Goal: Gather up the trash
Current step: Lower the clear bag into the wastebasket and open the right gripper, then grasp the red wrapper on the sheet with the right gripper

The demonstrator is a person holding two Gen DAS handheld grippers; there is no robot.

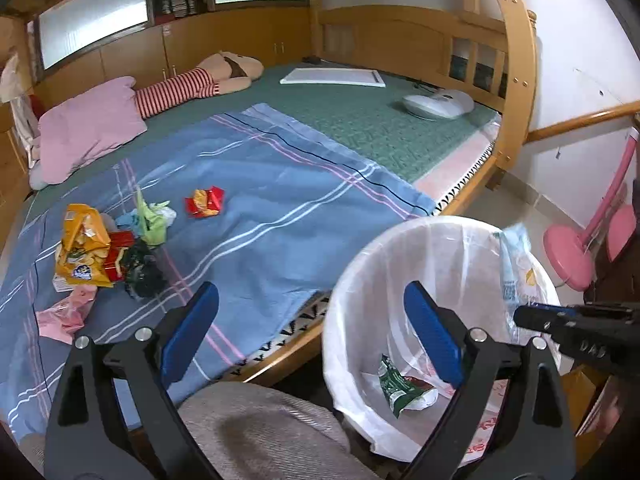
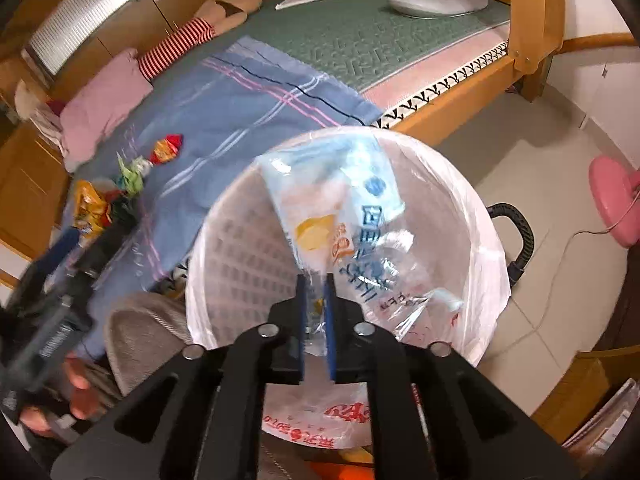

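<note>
**Wrapper over the bin, more waiting on the bed**

The bed [image 1: 360, 128] fills most of the room from where I stand, a blue striped sheet [image 1: 256, 208] spread across its near half. Just beside the bed's edge sits the white bin [image 1: 352, 272], lined with a thin clear bag, and already holding a green wrapper [image 1: 400, 390] at the bottom.

On the sheet, well apart from the bin, the rest of the rubbish lies in a loose cluster: a yellow snack bag [image 1: 82, 250], a dark crumpled packet [image 1: 142, 270], a green scrap [image 1: 150, 220], a pink bag [image 1: 66, 314], and a red wrapper [image 1: 204, 202] a little apart from the others.

The right gripper [image 2: 314, 280] is above the bin mouth, pointing steeply down, with a clear blue-printed wrapper [image 2: 340, 216] between its jaws. The gap is narrow; whether the pads are pressing on the film I cannot tell. The left gripper [image 1: 312, 320] has its jaws spread wide with nothing in them, over the bed's edge and the bin rim.

To finish this drop well, I'd say the right jaws should open fully while directly over the liner's middle, since light film may cling to a pad or drift onto the rim. A small shake would help. The left could meanwhile head for the cluster.
</note>
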